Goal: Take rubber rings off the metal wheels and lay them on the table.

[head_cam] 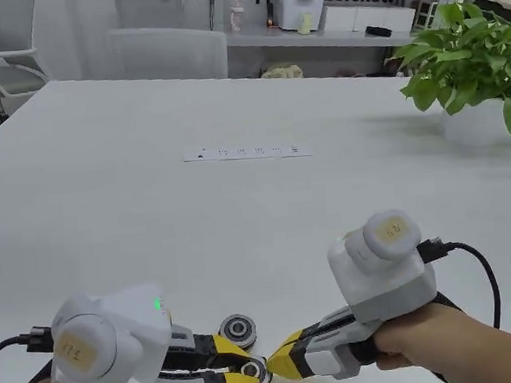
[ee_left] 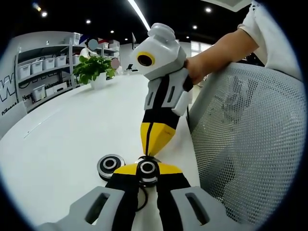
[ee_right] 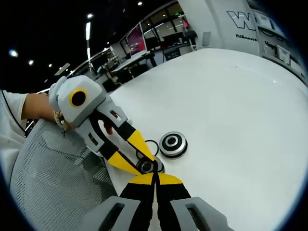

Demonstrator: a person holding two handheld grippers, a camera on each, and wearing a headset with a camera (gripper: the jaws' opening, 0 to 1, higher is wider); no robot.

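Clenched on a metal wheel [ee_left: 147, 172], the left tool [ee_left: 147, 168] hides its sides. The right tool [ee_right: 155, 175] is pressed closed, tips against that wheel; any rubber pinched is unclear. A second wheel [ee_left: 110, 165] lies just beside the left tool on the bench [head_cam: 257, 217], and a rubber ring [ee_right: 151, 141] lies half hidden under it.

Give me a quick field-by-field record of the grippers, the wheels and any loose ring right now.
left gripper: jaws clamped on the held wheel from both sides, at table level
right gripper: jaws together, tips against the held wheel; cannot tell if they pinch rubber
free wheel: flat on the table beside the held wheel, untouched
thin black loop: just behind the held wheel, probably a rubber ring; on or off, unclear
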